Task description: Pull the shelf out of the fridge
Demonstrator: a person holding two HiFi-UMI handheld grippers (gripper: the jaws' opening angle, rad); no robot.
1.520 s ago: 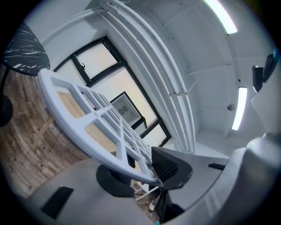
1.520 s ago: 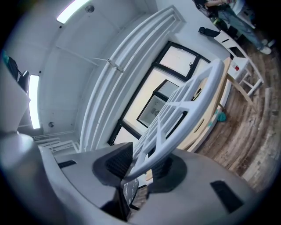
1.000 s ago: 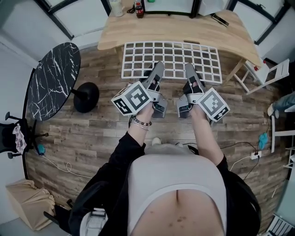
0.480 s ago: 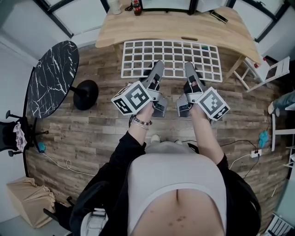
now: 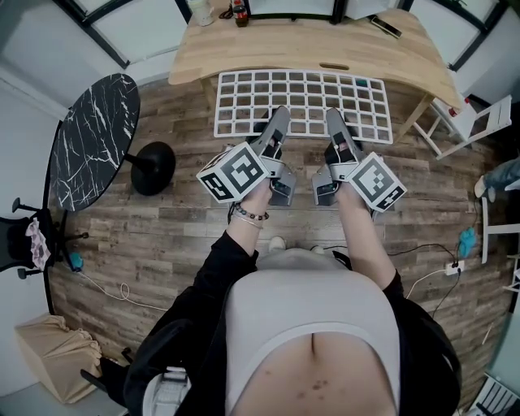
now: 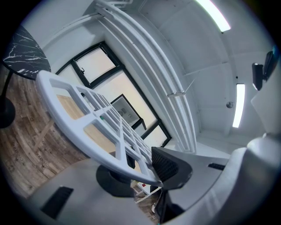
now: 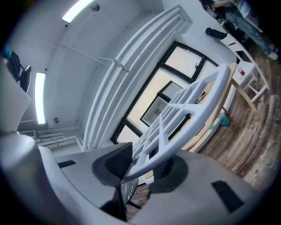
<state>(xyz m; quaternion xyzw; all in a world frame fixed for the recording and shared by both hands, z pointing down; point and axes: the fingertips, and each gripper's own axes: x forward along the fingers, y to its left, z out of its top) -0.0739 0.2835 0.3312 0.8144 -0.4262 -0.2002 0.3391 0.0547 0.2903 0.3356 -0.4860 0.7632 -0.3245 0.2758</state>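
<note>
A white grid shelf (image 5: 302,104) hangs level in the air in front of the person, above the wooden floor and next to the wooden table. My left gripper (image 5: 275,127) is shut on the shelf's near edge left of the middle, and my right gripper (image 5: 335,127) is shut on that edge right of the middle. In the left gripper view the shelf's rim (image 6: 88,132) runs between the dark pads. In the right gripper view the rim (image 7: 184,127) is pinched the same way. No fridge is in view.
A light wooden table (image 5: 313,45) stands just beyond the shelf, with bottles (image 5: 238,12) at its far edge. A black marble round table (image 5: 89,138) is at the left. A white folding chair (image 5: 479,122) stands at the right, and cables (image 5: 431,280) lie on the floor.
</note>
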